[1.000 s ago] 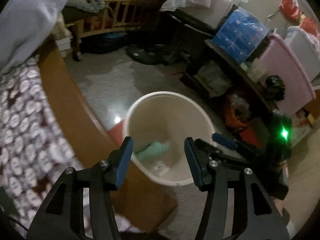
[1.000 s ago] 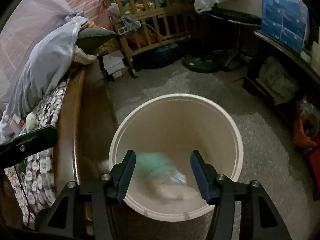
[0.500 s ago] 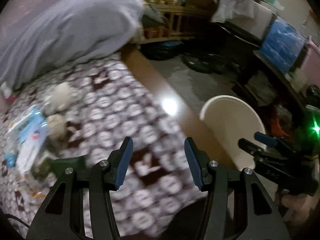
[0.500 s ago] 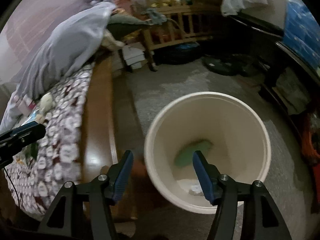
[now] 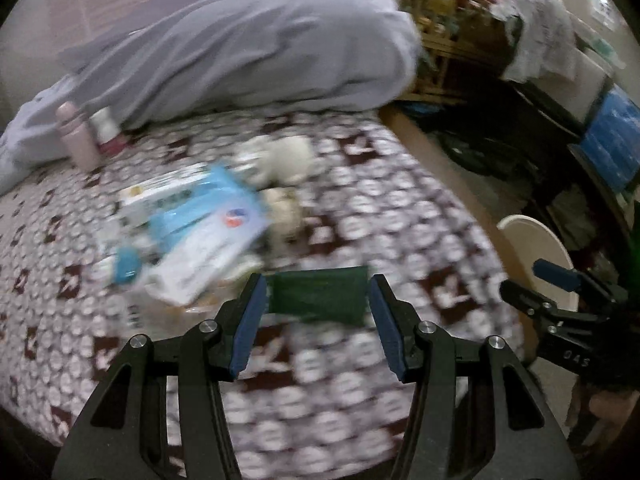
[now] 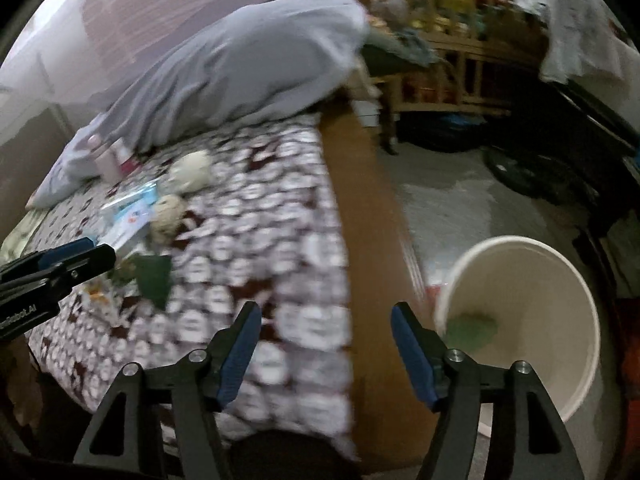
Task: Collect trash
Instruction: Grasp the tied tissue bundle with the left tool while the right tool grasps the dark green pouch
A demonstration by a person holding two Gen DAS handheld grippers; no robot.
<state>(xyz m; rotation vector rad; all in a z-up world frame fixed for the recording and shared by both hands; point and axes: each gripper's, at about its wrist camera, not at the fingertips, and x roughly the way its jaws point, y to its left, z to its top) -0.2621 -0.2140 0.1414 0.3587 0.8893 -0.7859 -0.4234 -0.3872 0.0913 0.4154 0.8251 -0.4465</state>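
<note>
Both tongs spread; dark green wrapper [image 5: 320,299] lies just beyond left tongs [image 5: 316,326].

- Grey duvet [image 5: 256,48] lying bunched at 12 o'clock on patterned bedspread [image 5: 360,216].
- Pink bottle [image 5: 76,136] standing at 10 o'clock.
- Wooden crib [image 6: 452,44] standing at 1 o'clock.
</note>
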